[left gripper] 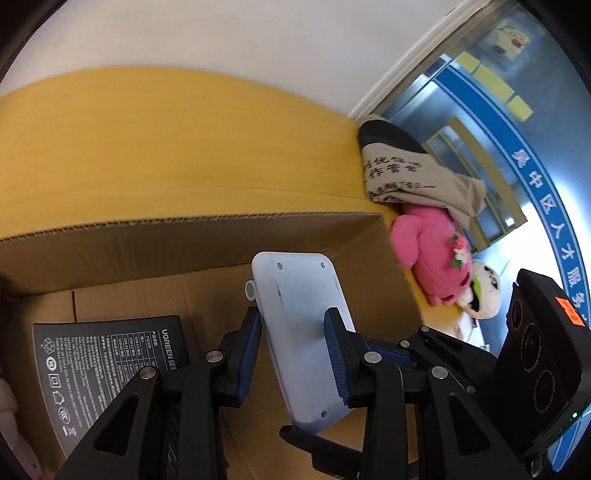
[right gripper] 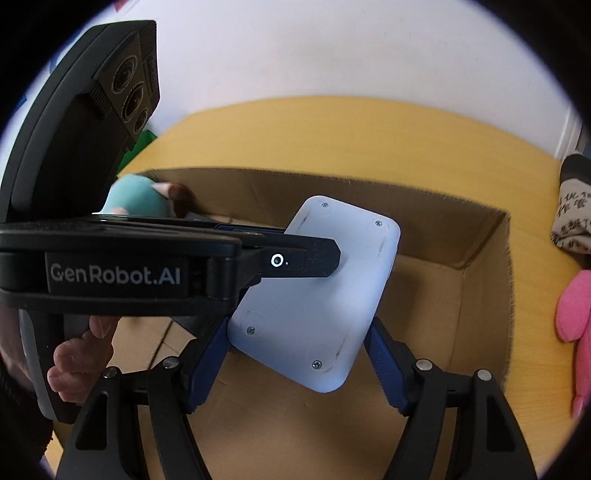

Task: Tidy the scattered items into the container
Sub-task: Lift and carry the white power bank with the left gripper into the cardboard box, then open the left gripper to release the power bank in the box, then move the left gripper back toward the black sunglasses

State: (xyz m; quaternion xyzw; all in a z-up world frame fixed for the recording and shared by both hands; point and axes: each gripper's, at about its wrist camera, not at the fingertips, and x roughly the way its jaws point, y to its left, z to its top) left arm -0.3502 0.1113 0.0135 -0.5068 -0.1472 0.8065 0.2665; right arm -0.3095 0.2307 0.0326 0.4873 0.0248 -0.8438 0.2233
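Here, pale blue-white device (left gripper: 306, 339), rounded corners, screwed back.

A plain white wall (left gripper: 229, 33) fills the upper part of both views, from ten o'clock round to one o'clock. Below it spreads the yellow desk (left gripper: 155, 140), smooth and evenly lit. In the left wrist view, at two to three o'clock, a white frame (left gripper: 399, 74) borders a glass pane (left gripper: 461, 122) carrying a curved blue band with white Chinese characters (left gripper: 546, 206) and several yellow squares (left gripper: 491, 85). Bright daylight comes through the glass near three o'clock.
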